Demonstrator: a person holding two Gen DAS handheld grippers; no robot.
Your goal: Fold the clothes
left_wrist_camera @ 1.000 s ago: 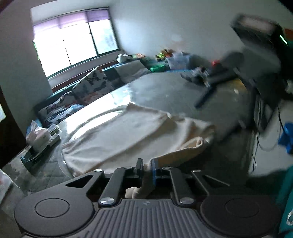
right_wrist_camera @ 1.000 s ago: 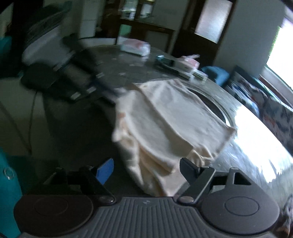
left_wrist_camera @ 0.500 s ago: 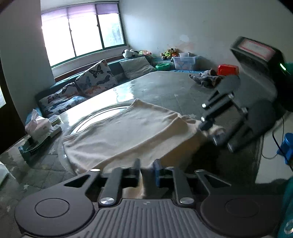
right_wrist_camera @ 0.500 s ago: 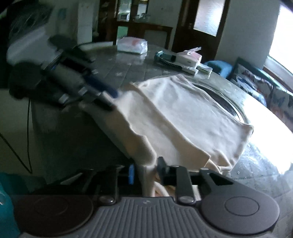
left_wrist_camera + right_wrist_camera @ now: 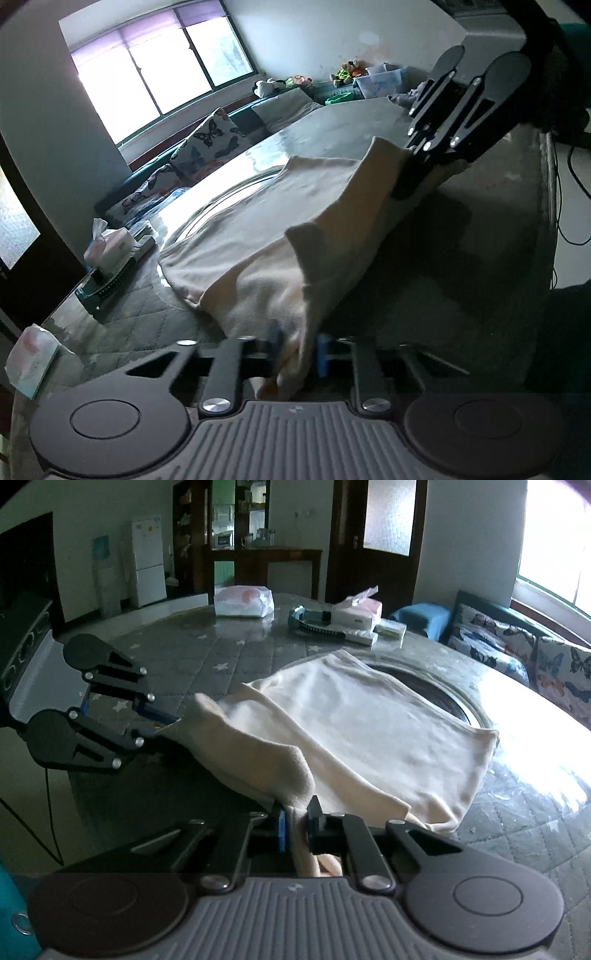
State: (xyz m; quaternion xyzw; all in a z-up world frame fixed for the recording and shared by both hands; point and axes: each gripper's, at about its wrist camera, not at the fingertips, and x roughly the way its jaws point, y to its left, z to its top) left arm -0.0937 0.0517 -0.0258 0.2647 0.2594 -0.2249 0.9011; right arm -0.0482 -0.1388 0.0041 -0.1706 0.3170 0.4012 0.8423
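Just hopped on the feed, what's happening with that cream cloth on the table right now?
A person is folding a cream garment on the grey quilted table with a gripper in each hand. The left gripper and the right gripper have both just closed their jaws, each on a corner of the near edge, which is raised while the rest lies flat. The fold itself is not yet made.
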